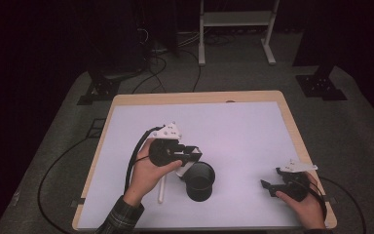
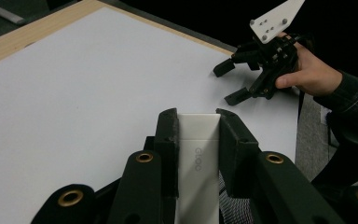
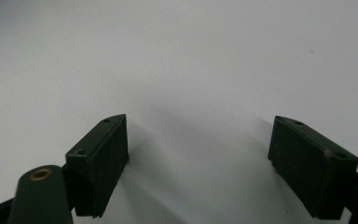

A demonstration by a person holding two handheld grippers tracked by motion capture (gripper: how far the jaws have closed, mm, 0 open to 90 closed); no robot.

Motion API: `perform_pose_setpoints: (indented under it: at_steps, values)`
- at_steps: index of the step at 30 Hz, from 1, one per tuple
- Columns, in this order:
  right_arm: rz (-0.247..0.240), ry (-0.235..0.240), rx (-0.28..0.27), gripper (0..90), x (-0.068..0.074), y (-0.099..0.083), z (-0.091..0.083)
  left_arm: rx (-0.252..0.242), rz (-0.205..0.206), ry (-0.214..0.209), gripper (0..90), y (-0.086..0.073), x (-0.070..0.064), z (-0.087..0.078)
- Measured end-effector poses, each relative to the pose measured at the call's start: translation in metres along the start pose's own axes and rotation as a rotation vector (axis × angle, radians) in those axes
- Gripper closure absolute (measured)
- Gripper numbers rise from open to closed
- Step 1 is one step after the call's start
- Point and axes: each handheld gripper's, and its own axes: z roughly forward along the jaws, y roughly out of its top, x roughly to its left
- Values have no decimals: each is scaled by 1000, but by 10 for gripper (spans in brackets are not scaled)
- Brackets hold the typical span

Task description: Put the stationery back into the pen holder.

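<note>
2 tools (image 1: 191, 155) (image 1: 269, 187) well apart; white tube (image 2: 198, 154) clamped mid-table.

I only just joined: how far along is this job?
Done: the left gripper has shut on the white bar. In hand: it holds the bar beside the black cup. Left, probably: placing the bar. The right gripper waits open on the mat.

cup (image 1: 200, 181) just right of stick (image 1: 162, 189), both near table's (image 1: 253, 131) front-left
</note>
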Motion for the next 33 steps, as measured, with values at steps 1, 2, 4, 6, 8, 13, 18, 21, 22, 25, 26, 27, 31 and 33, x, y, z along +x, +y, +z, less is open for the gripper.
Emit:
perform_pose_setpoints:
  at_steps: [1, 2, 4, 6, 8, 13, 18, 21, 22, 25, 26, 27, 31, 33]
  values:
    - [0, 0, 0, 189, 0, 0, 0, -1, 1, -3, 709, 0, 0, 1]
    - [0, 0, 0, 189, 0, 0, 0, -1, 1, -3, 709, 0, 0, 1]
    - [0, 0, 0, 189, 0, 0, 0, 0, 10, -6, 709, 1, -1, 3]
    - [0, 0, 0, 189, 0, 0, 0, -2, 12, -16, 709, 1, -2, 5]
    - [0, 0, -1, 189, 0, 0, 0, -2, 12, -20, 709, 2, -2, 6]
    - [0, -1, -1, 189, 0, 0, 0, -4, 16, -26, 709, 3, -4, 9]
    - [0, 0, 0, 189, 0, 0, 0, 2, 17, -32, 709, 3, -4, 13]
    - [-1, 0, 0, 189, 0, 0, 0, 3, 17, -36, 708, 2, -6, 17]
    - [-1, 0, 0, 189, 0, 0, 0, 8, 17, -38, 708, 2, -6, 18]
    - [-1, 0, -1, 189, 0, 0, 0, 15, 20, -41, 708, 0, -6, 21]
    - [-1, 0, -1, 189, 0, 0, 0, 15, 20, -41, 708, 0, -6, 21]
    - [-1, -1, -1, 189, 0, 0, 0, 21, 22, -41, 708, 0, -6, 22]
    - [-1, -1, -1, 189, 0, 0, 0, 41, 30, -39, 708, -2, -7, 26]
    - [-1, -1, 0, 189, 0, 0, 0, 58, 31, -42, 709, -5, -7, 29]
